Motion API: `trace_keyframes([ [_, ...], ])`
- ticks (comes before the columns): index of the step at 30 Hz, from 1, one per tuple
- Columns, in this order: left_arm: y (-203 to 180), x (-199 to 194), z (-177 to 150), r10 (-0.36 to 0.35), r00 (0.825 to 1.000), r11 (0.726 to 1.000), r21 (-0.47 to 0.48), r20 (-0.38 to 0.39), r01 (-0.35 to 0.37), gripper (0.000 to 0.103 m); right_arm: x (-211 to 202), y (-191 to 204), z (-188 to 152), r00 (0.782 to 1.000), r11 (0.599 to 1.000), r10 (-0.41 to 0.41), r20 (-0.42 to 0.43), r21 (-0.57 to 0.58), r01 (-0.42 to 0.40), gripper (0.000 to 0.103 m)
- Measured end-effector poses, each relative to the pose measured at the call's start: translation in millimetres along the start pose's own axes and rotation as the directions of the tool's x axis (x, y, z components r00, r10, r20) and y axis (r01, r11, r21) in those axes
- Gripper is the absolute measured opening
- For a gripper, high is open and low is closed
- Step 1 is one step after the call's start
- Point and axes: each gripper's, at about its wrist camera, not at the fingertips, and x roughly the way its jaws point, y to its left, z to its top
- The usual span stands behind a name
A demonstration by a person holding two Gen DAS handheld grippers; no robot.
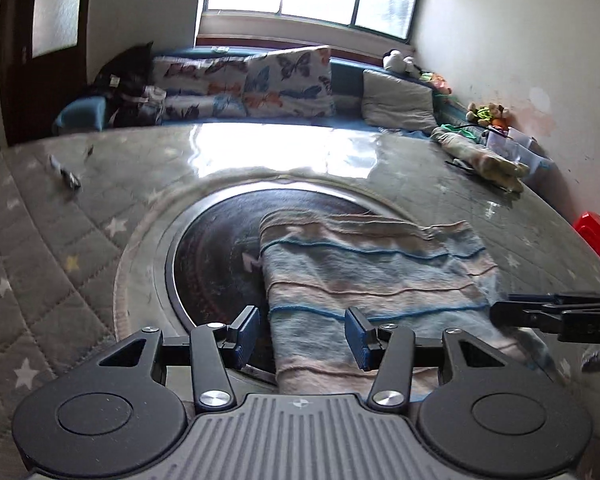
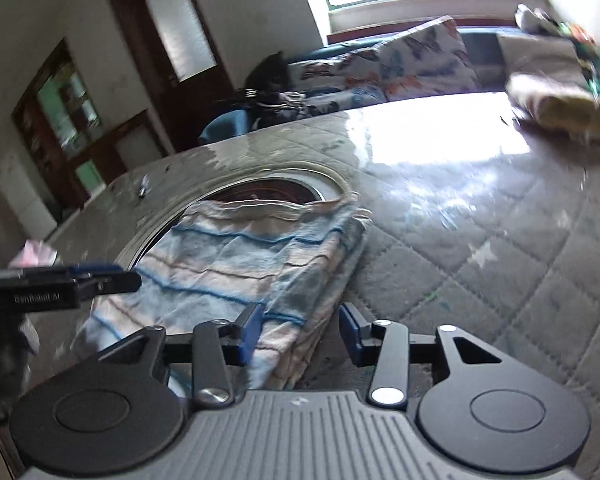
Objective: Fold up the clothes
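Observation:
A folded striped cloth (image 1: 364, 264), pale blue and pink, lies on the table, partly over a dark round inset (image 1: 216, 252). My left gripper (image 1: 302, 334) is open, its blue pads either side of the cloth's near left edge, just above it. My right gripper (image 2: 300, 334) is open over the cloth's (image 2: 236, 264) near right corner, where stacked folded layers show. Each gripper shows in the other's view: the right one at the right edge (image 1: 556, 314), the left one at the left edge (image 2: 60, 284).
The table (image 1: 60, 280) has a grey quilted star-print cover under clear plastic. A bundle of folded cloth (image 1: 484, 156) lies at its far right, small dark items (image 1: 70, 178) at far left. A red box (image 1: 598, 236) sits off the right edge. A sofa with cushions (image 1: 260, 84) stands behind.

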Motion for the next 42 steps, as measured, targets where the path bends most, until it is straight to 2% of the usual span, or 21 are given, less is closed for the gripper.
trace_keyframes([
  [2,3,6,0,-0.008,1.000,1.000,-0.016,-0.019,0.007,0.051,4,-4,-1,1.000,0.999,0.002,0.002,0.045,-0.002,0.044],
  [6,5,12,0,-0.029,0.999,0.999,-0.030,-0.032,0.028,0.046,8,0,0,1.000,0.998,-0.010,0.009,0.062,0.009,0.044],
  [7,5,13,-1,-0.040,0.999,0.999,-0.034,-0.034,0.039,0.038,9,1,0,1.000,0.998,-0.013,0.009,0.061,0.013,0.044],
  [9,5,14,-1,-0.050,0.998,0.998,-0.039,-0.036,0.049,0.032,11,6,1,1.000,0.998,-0.029,0.007,0.052,0.028,0.043],
  [11,6,14,-2,-0.050,0.998,0.998,-0.040,-0.031,0.049,0.022,12,8,1,0.999,0.998,-0.038,0.007,0.048,0.037,0.038],
  [14,9,7,-4,-0.057,0.998,0.997,-0.059,-0.023,0.055,0.015,12,9,1,0.999,0.998,-0.033,0.005,0.050,0.032,0.031],
  [17,13,-4,-8,-0.051,0.999,0.996,-0.070,-0.013,0.050,0.013,11,9,-1,1.000,0.999,0.000,-0.003,0.045,0.000,0.030],
  [21,20,-22,-20,-0.046,0.999,0.994,-0.099,-0.007,0.046,0.012,11,16,-5,0.999,0.999,0.038,-0.015,0.009,-0.037,0.030],
  [23,24,-28,-24,-0.051,0.999,0.992,-0.114,-0.008,0.050,0.013,12,18,-6,0.999,0.999,0.045,-0.014,0.007,-0.045,0.034],
  [28,27,-31,-24,-0.050,0.999,0.990,-0.135,-0.010,0.049,0.018,13,21,-6,1.000,1.000,0.024,-0.006,0.018,-0.024,0.036],
  [30,28,-30,-22,-0.047,0.999,0.989,-0.142,-0.009,0.045,0.027,13,21,-7,1.000,0.999,0.019,-0.004,0.034,-0.019,0.036],
  [32,27,-29,-22,-0.039,0.999,0.988,-0.147,-0.010,0.037,0.041,13,22,-7,1.000,0.999,0.014,-0.002,0.051,-0.014,0.036],
  [39,28,-21,-24,-0.073,0.997,0.984,-0.163,-0.037,0.066,0.039,14,30,-13,1.000,0.998,-0.007,0.002,0.064,0.007,0.039],
  [40,29,-21,-24,-0.079,0.996,0.982,-0.173,-0.037,0.071,0.034,14,30,-13,1.000,0.998,-0.001,0.001,0.064,0.001,0.038],
  [41,30,-20,-25,-0.084,0.996,0.980,-0.183,-0.038,0.076,0.028,14,30,-13,1.000,0.998,0.005,-0.001,0.065,-0.005,0.033],
  [42,31,-20,-25,-0.080,0.996,0.979,-0.191,-0.037,0.071,0.026,14,30,-13,1.000,0.998,0.011,-0.002,0.065,-0.011,0.030],
])
